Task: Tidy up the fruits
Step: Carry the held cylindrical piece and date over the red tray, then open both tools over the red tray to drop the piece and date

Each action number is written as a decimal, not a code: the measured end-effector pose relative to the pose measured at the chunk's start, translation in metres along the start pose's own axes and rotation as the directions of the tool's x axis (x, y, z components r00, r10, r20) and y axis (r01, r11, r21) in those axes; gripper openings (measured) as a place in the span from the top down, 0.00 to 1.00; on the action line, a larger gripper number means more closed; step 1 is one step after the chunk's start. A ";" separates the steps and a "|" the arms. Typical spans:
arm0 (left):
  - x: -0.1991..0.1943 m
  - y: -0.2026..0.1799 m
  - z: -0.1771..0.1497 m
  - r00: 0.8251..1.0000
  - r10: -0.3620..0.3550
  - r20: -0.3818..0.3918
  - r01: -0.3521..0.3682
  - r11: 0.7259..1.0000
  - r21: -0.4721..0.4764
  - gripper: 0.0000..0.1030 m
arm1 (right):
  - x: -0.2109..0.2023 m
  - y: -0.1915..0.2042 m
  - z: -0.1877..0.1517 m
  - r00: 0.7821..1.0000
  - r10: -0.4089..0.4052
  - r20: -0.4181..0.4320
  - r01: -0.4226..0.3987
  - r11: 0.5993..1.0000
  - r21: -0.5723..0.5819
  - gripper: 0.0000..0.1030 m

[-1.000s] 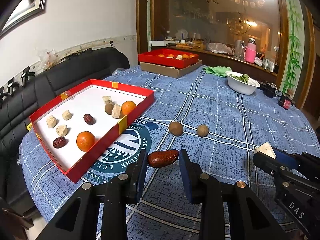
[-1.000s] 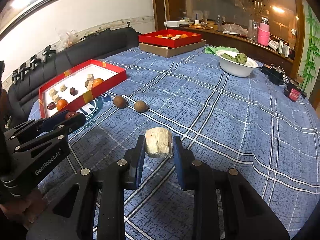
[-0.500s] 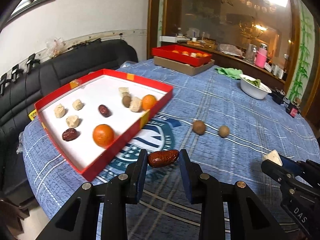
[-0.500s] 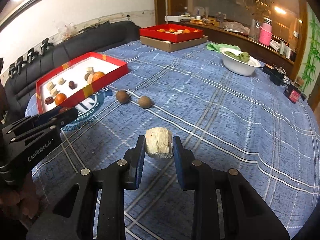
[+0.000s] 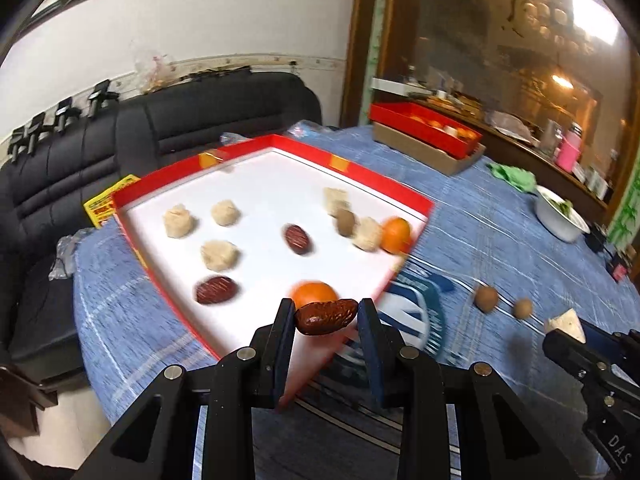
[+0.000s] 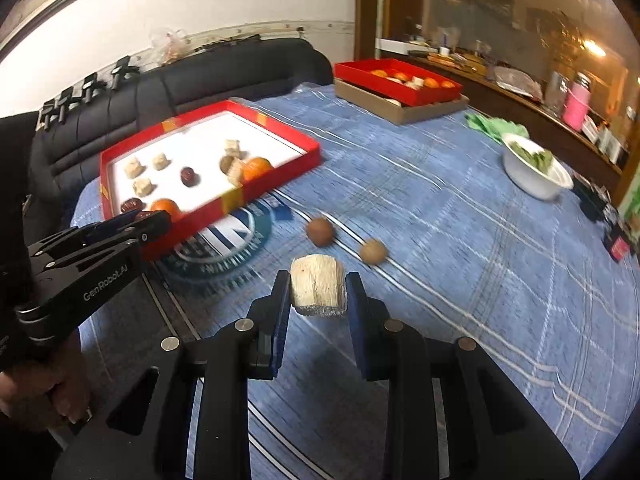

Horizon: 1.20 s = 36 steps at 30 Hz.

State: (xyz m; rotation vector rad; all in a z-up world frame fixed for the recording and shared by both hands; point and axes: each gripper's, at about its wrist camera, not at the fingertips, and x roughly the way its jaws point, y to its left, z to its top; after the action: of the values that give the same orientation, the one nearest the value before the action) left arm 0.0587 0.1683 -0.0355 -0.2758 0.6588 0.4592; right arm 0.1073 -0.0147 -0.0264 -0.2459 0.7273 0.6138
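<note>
My left gripper (image 5: 326, 316) is shut on a dark red date (image 5: 327, 317) and holds it over the near corner of the red tray (image 5: 384, 188). The tray holds two oranges (image 5: 394, 234), two dates (image 5: 216, 290), a brown round fruit and several pale chunks. My right gripper (image 6: 318, 290) is shut on a pale cut chunk (image 6: 317, 290) above the blue cloth. Two brown round fruits (image 6: 320, 231) (image 6: 373, 251) lie on the cloth just beyond it. The left gripper (image 6: 150, 216) shows at the left of the right wrist view, at the tray's (image 6: 280, 160) near edge.
A second red tray (image 6: 400, 80) of fruit sits on a cardboard box at the far side. A white bowl (image 6: 534, 174) of greens stands at the right. A black sofa (image 5: 120, 152) lines the table's left edge.
My left gripper has moved left and forward with the date, from over the cloth to over the tray's near corner. My right gripper has come closer to the two brown fruits.
</note>
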 end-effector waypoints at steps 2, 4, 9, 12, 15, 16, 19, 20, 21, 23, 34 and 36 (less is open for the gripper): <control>0.004 0.008 0.009 1.000 0.022 0.004 -0.022 1.000 -0.010 0.70 | 0.005 0.008 0.012 1.000 0.017 0.007 -0.017 1.000 -0.015 0.75; 0.008 0.017 0.020 0.999 0.047 0.010 -0.047 0.999 -0.018 0.70 | 0.009 0.015 0.023 0.999 0.028 0.016 -0.028 0.999 -0.030 0.74; 0.019 0.032 0.047 0.994 0.106 0.021 -0.105 0.994 -0.015 0.70 | 0.024 0.032 0.059 0.997 0.072 0.030 -0.070 0.996 -0.056 0.74; 0.029 0.040 0.062 0.992 0.129 0.011 -0.129 0.992 -0.012 0.70 | 0.034 0.040 0.079 0.995 0.094 0.042 -0.091 0.994 -0.061 0.74; 0.036 0.046 0.073 0.989 0.147 0.001 -0.147 0.989 -0.008 0.70 | 0.046 0.048 0.097 0.992 0.120 0.040 -0.118 0.991 -0.063 0.74; 0.040 0.047 0.077 0.988 0.155 -0.001 -0.155 0.988 -0.003 0.70 | 0.051 0.052 0.102 0.991 0.125 0.037 -0.122 0.990 -0.068 0.74; 0.048 0.050 0.084 0.986 0.169 -0.010 -0.169 0.986 0.000 0.70 | 0.063 0.059 0.111 0.990 0.139 0.029 -0.137 0.988 -0.077 0.74; 0.051 0.052 0.086 0.985 0.173 -0.014 -0.173 0.985 -0.002 0.70 | 0.069 0.062 0.115 0.989 0.145 0.026 -0.143 0.987 -0.077 0.74; 0.055 0.054 0.088 0.984 0.179 -0.018 -0.179 0.984 -0.004 0.70 | 0.073 0.063 0.117 0.989 0.149 0.023 -0.147 0.986 -0.076 0.74; 0.062 0.057 0.089 0.982 0.188 -0.035 -0.188 0.982 -0.005 0.70 | 0.085 0.067 0.122 0.988 0.154 0.012 -0.153 0.986 -0.070 0.74; 0.089 0.070 0.100 0.975 0.205 -0.084 -0.208 0.978 -0.025 0.70 | 0.142 0.078 0.135 0.983 0.174 -0.053 -0.175 0.984 -0.033 0.74; 0.093 0.071 0.103 0.975 0.204 -0.083 -0.207 0.978 -0.028 0.70 | 0.146 0.078 0.137 0.983 0.177 -0.053 -0.178 0.984 -0.028 0.74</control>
State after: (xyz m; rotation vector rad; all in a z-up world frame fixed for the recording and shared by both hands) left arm 0.1428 0.2990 -0.0238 -0.2626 0.7614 0.6614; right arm 0.2200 0.1680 -0.0267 -0.2292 0.7935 0.7920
